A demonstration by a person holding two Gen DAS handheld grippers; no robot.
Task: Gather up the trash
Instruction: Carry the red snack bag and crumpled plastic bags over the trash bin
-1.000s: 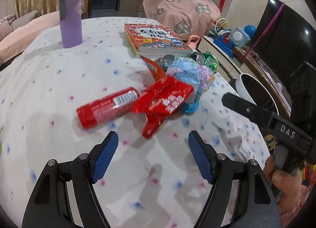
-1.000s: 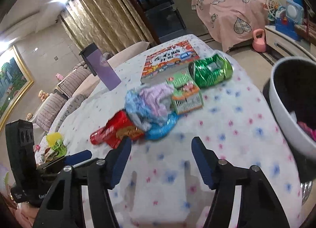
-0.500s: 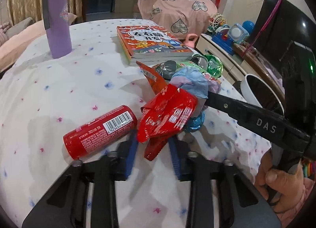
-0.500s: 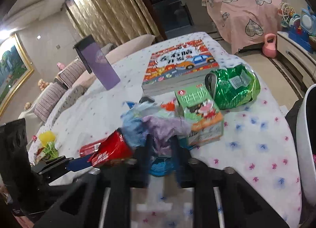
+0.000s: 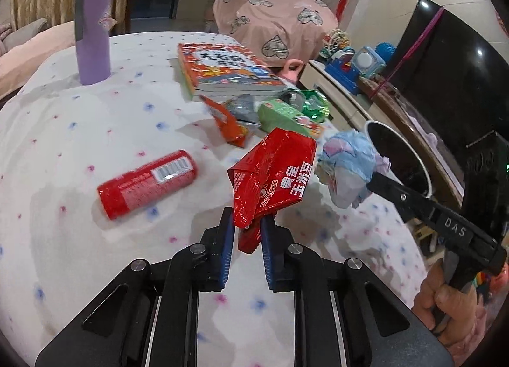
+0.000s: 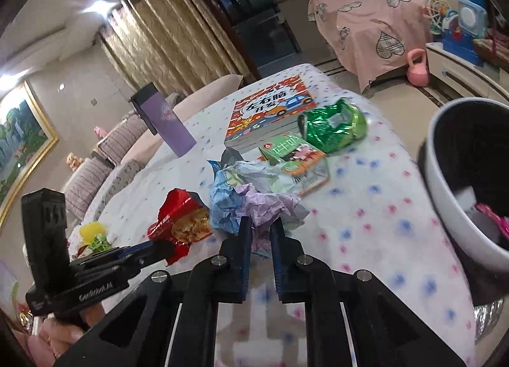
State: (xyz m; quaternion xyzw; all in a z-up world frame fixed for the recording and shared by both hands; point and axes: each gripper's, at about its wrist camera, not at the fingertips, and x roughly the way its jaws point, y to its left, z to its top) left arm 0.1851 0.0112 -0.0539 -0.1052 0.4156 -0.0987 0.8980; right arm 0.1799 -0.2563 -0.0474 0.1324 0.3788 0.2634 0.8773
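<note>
Grippers both clamped: my left gripper (image 5: 244, 233) holds the red snack bag (image 5: 273, 172), my right gripper (image 6: 257, 233) the crumpled paper wad (image 6: 254, 198), lifted near the table edge (image 6: 410, 157) beside the bin (image 6: 445, 176).

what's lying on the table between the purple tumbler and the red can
Nothing: in the left wrist view, only bare dotted tablecloth lies between the purple tumbler and the red can.
</note>
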